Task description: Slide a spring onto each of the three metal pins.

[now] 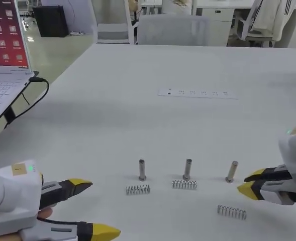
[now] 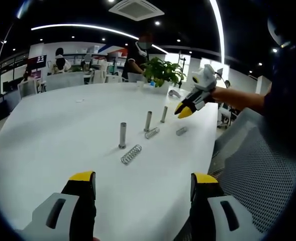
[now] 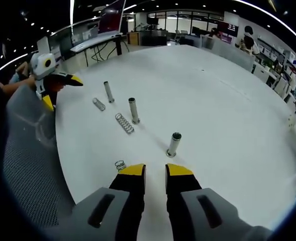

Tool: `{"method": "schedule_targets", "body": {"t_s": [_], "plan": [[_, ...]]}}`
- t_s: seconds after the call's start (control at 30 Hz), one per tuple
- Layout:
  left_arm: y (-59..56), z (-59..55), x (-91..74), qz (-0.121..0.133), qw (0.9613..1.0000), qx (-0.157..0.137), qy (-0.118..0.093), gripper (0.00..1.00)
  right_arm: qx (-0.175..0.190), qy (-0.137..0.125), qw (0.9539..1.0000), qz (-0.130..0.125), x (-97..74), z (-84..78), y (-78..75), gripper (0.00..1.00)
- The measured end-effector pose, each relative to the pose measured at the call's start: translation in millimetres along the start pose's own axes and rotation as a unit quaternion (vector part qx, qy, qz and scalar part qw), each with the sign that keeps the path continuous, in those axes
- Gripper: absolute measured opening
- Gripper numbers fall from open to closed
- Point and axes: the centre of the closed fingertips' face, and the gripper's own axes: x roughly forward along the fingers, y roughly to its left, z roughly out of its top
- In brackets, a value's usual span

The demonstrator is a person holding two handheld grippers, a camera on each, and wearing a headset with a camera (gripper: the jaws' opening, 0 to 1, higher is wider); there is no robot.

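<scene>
- Three pins upright in a row on the white table (image 1: 137, 115): left pin (image 1: 142, 169), middle pin (image 1: 187, 169), right pin (image 1: 232, 171), all bare.
- Left spring (image 1: 138, 189) and middle spring (image 1: 184, 185) flat on the table, each just in front of its pin.
- Right spring (image 1: 232, 212) flat as well, nearer the table edge and apart from the right pin.
- Right gripper (image 1: 243, 184) just to the right of the right pin; jaws nearly together with a narrow gap, nothing between.
- Left gripper (image 1: 101, 208) at the near left, well apart from the left pin; jaws spread wide, empty.
- Open laptop (image 1: 4, 55) at the far left of the table.
</scene>
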Motion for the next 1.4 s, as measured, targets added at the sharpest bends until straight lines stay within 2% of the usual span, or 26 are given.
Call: {"method": "schedule_targets", "body": {"t_s": [0.13, 0.37, 0.47, 0.7, 0.9, 1.03, 1.4], "plan": [[-0.4, -0.5, 0.1, -0.002, 1.0, 0.001, 0.001, 0.73, -0.009, 0.009, 0.9998, 0.014, -0.3, -6.5, 7.0, 0.14], [-0.8, -0.4, 0.4, -0.004, 1.0, 0.001, 0.001, 0.73, -0.032, 0.029, 0.9974, 0.057, 0.9, -20.5, 25.5, 0.15], [-1.2, 0.1, 0.5, -0.004, 1.0, 0.0, 0.0, 0.73, -0.041, 0.039, 0.9963, 0.065, 2.9, -26.3, 28.9, 0.15], [-2.2, 0.0, 0.9, -0.006, 1.0, 0.001, 0.001, 0.72, -0.053, 0.047, 0.9945, 0.076, 5.6, -30.4, 32.5, 0.15], [-2.6, 0.2, 1.0, -0.006, 1.0, 0.0, 0.0, 0.72, -0.078, 0.065, 0.9917, 0.079, 10.6, -38.5, 32.8, 0.13], [-2.3, -0.3, 0.7, -0.006, 1.0, -0.001, 0.0, 0.71, -0.079, 0.064, 0.9913, 0.083, 11.8, -38.0, 33.2, 0.13], [-2.5, -0.9, 0.6, -0.007, 1.0, -0.002, 0.001, 0.7, -0.116, 0.08, 0.9861, 0.088, 15.4, -41.2, 34.2, 0.11]]}}
